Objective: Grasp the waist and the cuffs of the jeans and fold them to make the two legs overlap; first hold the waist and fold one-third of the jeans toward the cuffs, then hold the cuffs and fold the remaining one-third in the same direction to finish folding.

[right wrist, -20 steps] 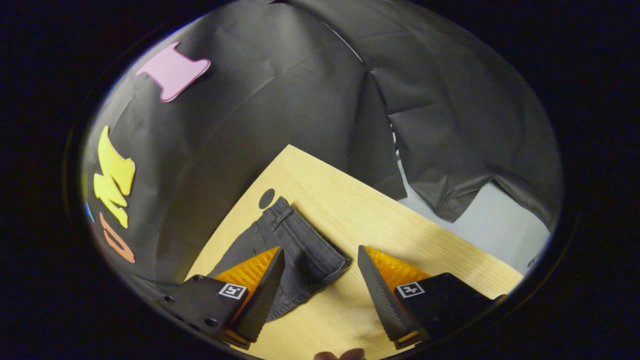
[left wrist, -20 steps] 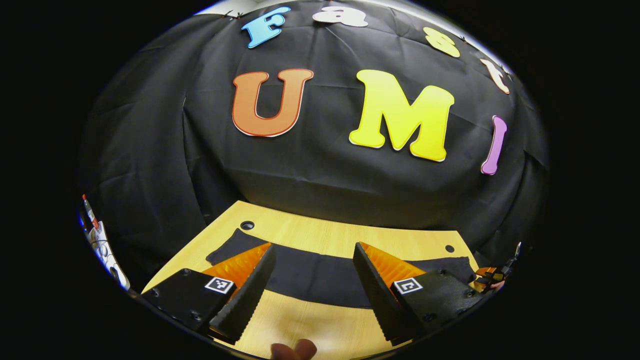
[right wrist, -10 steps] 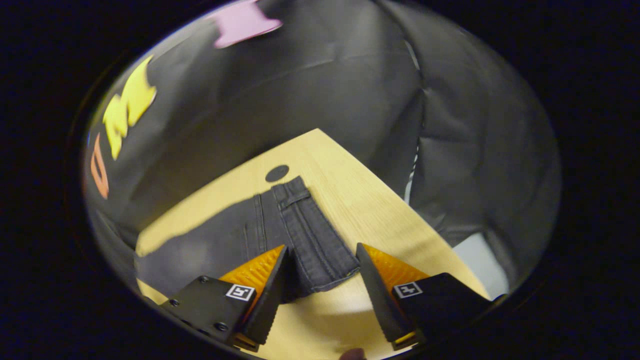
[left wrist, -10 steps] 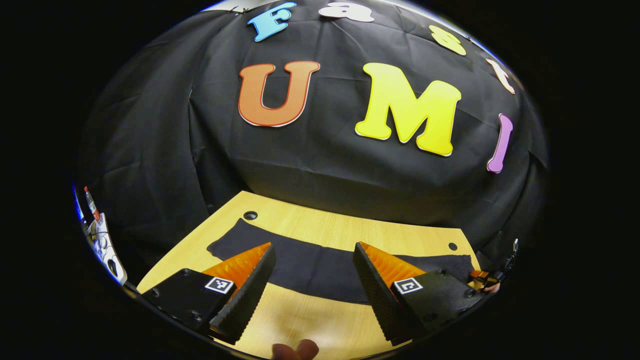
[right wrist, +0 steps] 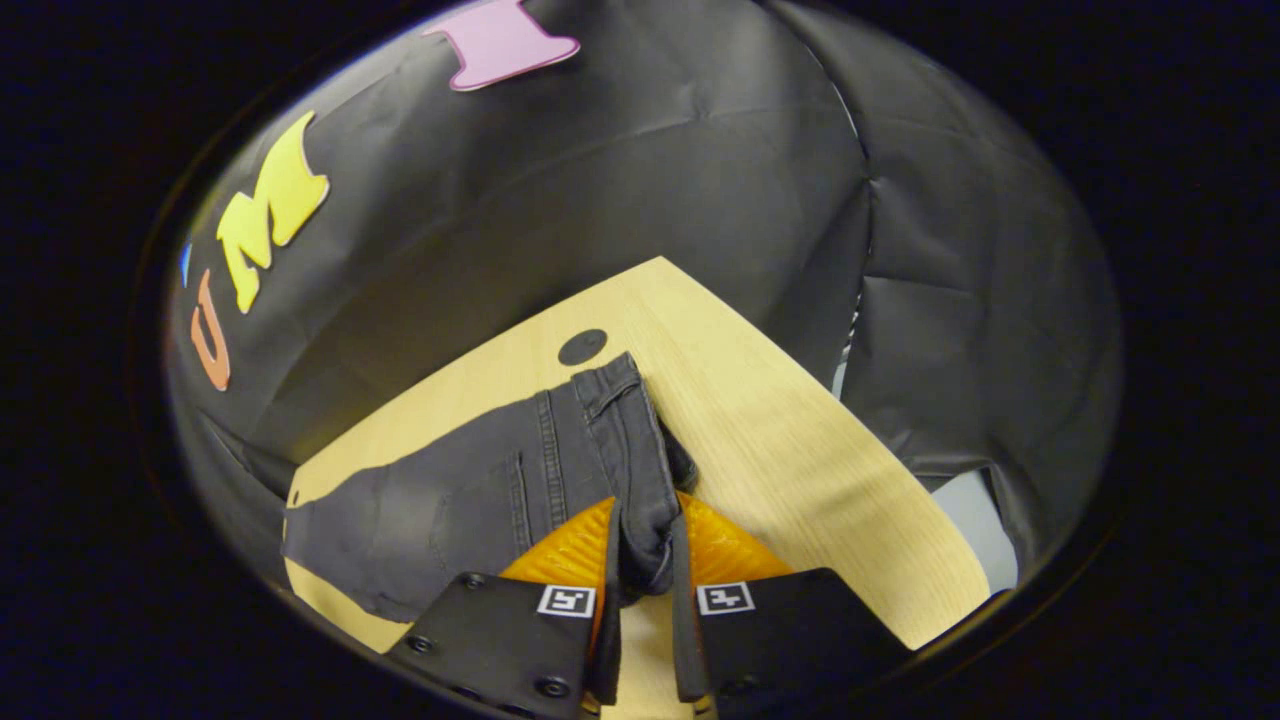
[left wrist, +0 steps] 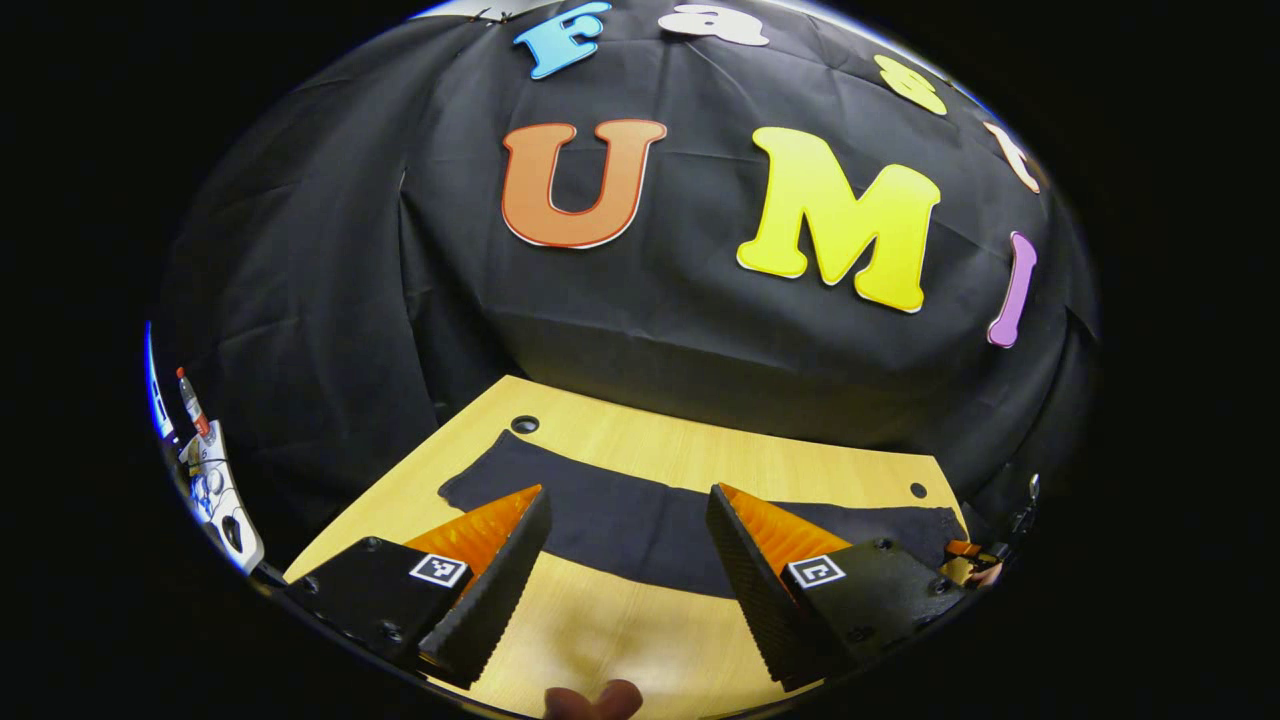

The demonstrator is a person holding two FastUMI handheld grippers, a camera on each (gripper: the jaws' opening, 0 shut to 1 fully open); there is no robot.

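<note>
Dark jeans [right wrist: 470, 490] lie flat on a light wooden table [right wrist: 780, 450], legs running off to the left in the right gripper view. My right gripper [right wrist: 642, 570] is shut on the near end of the waistband [right wrist: 640, 470], and the denim bunches up between its fingers. In the left gripper view the jeans [left wrist: 640, 515] stretch as a dark band across the table [left wrist: 600, 640], cuff end at the left. My left gripper [left wrist: 625, 560] is open above the table, just short of the band's near edge, with nothing between its fingers.
Round holes [left wrist: 524, 424] mark the table's far corners. Black cloth walls close in behind the table. A white object [left wrist: 215, 495] shows at the far left edge of the left gripper view. A fingertip [left wrist: 595, 700] peeks in at the bottom.
My right gripper has moved onto the waist and closed on it, lifting the fabric slightly. My left gripper stays open and has shifted a little, the jeans band drifting right in its view.
</note>
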